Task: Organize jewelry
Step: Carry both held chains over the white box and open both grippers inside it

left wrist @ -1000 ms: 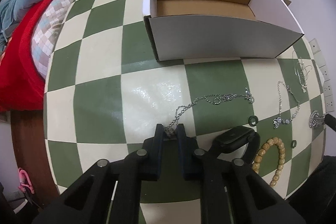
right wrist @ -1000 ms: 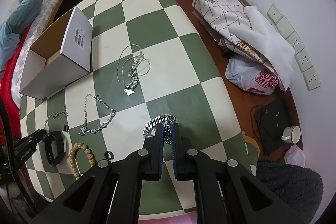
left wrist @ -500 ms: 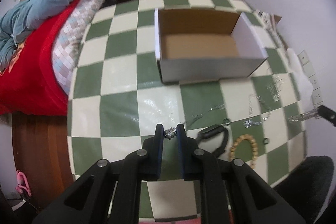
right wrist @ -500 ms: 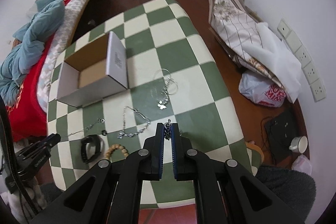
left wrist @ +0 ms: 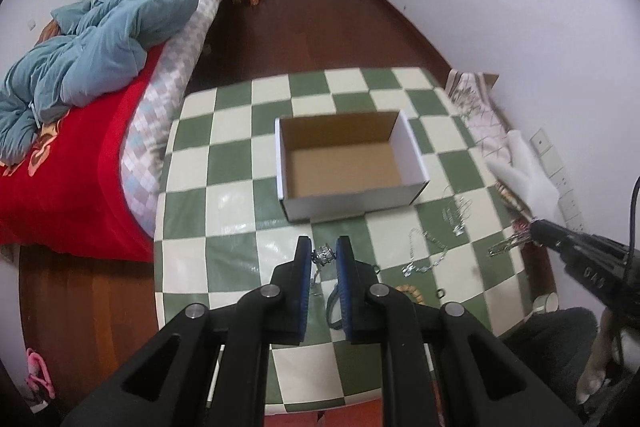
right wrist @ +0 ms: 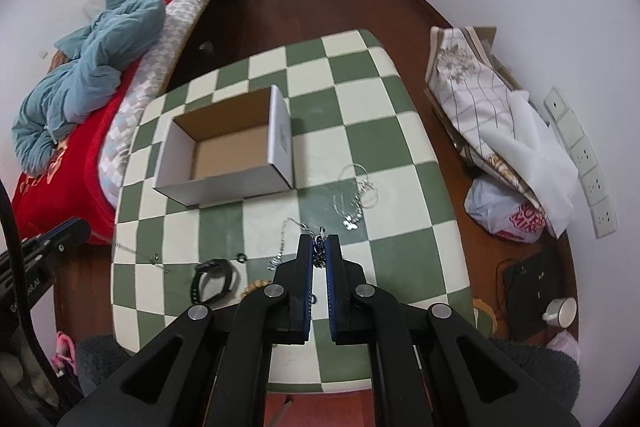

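the thin silver chain (left wrist: 323, 255) is pinched in the left gripper (left wrist: 324, 255) and the chunky link bracelet (right wrist: 319, 251) is clamped in the right gripper (right wrist: 319, 251), both dangling above the checkered table (left wrist: 232, 223) short of the open cardboard box (left wrist: 344, 163). i'd carry each one right over the box and drop low before letting go, so the tails don't snag the rim. versus a second ago, both pieces were on the table; now they're lifted high, everything looks smaller.

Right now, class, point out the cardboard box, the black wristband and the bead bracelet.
cardboard box (left wrist: 344, 167), left wrist view, brown inner floor.
black wristband (right wrist: 212, 277), right wrist view, its loop.
bead bracelet (right wrist: 256, 285), right wrist view, visible beads.
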Demonstrator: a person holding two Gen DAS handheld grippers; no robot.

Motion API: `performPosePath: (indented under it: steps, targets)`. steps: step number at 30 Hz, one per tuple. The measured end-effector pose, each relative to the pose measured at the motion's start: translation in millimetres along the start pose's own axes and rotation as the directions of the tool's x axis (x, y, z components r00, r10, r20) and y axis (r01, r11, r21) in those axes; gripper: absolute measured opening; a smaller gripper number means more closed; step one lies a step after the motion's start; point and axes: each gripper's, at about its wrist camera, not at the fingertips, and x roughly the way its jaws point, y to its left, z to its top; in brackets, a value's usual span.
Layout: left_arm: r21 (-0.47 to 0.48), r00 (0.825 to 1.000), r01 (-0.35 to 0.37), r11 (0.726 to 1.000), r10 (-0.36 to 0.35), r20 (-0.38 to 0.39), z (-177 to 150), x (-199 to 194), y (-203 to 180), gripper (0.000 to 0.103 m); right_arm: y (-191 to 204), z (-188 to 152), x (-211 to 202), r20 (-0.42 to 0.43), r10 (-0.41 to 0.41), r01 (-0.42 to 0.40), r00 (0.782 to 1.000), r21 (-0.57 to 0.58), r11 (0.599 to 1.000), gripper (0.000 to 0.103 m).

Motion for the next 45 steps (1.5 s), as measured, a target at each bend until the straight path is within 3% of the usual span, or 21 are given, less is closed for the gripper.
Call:
performPosePath:
  steps: [2,4,5,6,9,18,24,30,39,45]
  targets:
    - [-0.001,1.000,0.003,1.000,-0.003,0.014,46.6,21.3,-32.6,0.009,5.2,3.7,-8.2,0.014,0.008,-0.007,1.000,-0.014,1.000,0.006]
    - [0.002,0.999,0.010,1.000,-0.010,0.031,54.9,11.5,-41.3,0.009,10.8,8.9,-18.7,0.035,0.014,-0.013,0.999,-0.033,0.999,0.006]
    - [0.002,0.999,0.009,1.000,-0.009,0.037,81.4,37.3,-72.2,0.009,13.4,11.9,-23.5,0.044,0.018,-0.016,0.999,-0.041,0.999,0.006]
    - [0.003,0.999,0.013,1.000,-0.013,0.049,81.2,26.3,-67.8,0.009,16.6,14.7,-27.3,0.050,0.021,-0.018,0.999,-0.046,0.999,0.006]
    - [0.002,0.998,0.018,1.000,-0.018,0.062,123.7,51.8,-105.0,0.009,25.0,24.8,-38.5,0.074,0.036,-0.031,0.997,-0.065,0.997,0.006]
    - [0.000,0.998,0.013,1.000,-0.013,0.061,180.7,59.6,-94.6,0.009,54.7,71.4,-51.1,0.119,0.092,-0.078,0.989,-0.120,0.990,0.006]
    - [-0.028,1.000,0.010,1.000,-0.010,0.005,194.8,73.3,-63.5,0.009,71.8,108.4,-29.5,0.094,0.146,-0.133,0.985,-0.132,0.982,0.006]
    - [-0.068,0.996,0.018,0.997,-0.024,-0.083,204.2,114.6,-39.2,0.009,81.9,136.8,15.2,0.040,0.141,-0.135,0.989,-0.132,0.982,0.006]
    - [-0.118,0.984,0.046,0.992,-0.066,-0.168,210.7,159.4,-24.3,0.010,83.3,157.7,83.4,-0.083,0.149,-0.156,0.985,-0.094,0.983,0.006]
    - [-0.134,0.975,0.014,0.991,-0.043,-0.218,210.2,177.2,-18.3,0.013,86.9,163.8,116.6,-0.173,0.146,-0.164,0.974,-0.097,0.982,0.007]
